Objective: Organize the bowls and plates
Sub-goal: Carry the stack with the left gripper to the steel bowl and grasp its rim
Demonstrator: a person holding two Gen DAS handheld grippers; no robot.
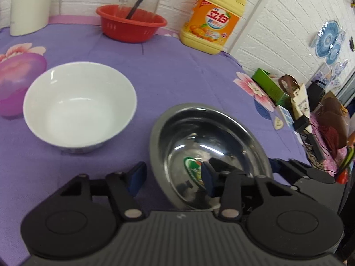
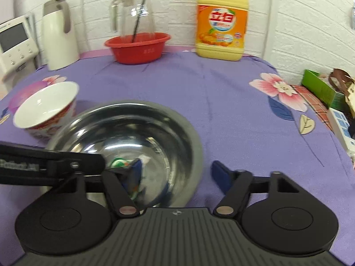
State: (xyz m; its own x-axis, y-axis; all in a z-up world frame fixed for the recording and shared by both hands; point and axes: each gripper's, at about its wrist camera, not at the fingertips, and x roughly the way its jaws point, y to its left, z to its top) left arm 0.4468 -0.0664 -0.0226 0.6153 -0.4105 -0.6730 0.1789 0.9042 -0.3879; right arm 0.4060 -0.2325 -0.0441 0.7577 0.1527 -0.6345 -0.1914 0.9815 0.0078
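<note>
Both grippers straddle the steel bowl's point(image 2: 124, 146) rim at lower frame: left gripper point(image 1: 173, 177) and right gripper point(image 2: 177, 175) spread, pads off; white bowl point(image 1: 79, 106) left.

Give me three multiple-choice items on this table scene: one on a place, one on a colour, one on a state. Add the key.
1. In the right wrist view, where does the detergent bottle stand relative to the red basin?
A. to its left
B. to its right
C. inside it

2. What colour is the detergent bottle's body?
A. yellow
B. green
C. blue

3. How does the white bowl sit?
A. upside down
B. lying on its side
C. upright and empty

Key:
1 B: the bottle stands on the cloth to the right of the basin, clear of it.
2 A: its body, handle and pump are yellow, with an orange label.
3 C: its rim faces up and the inside shows bare white.
</note>
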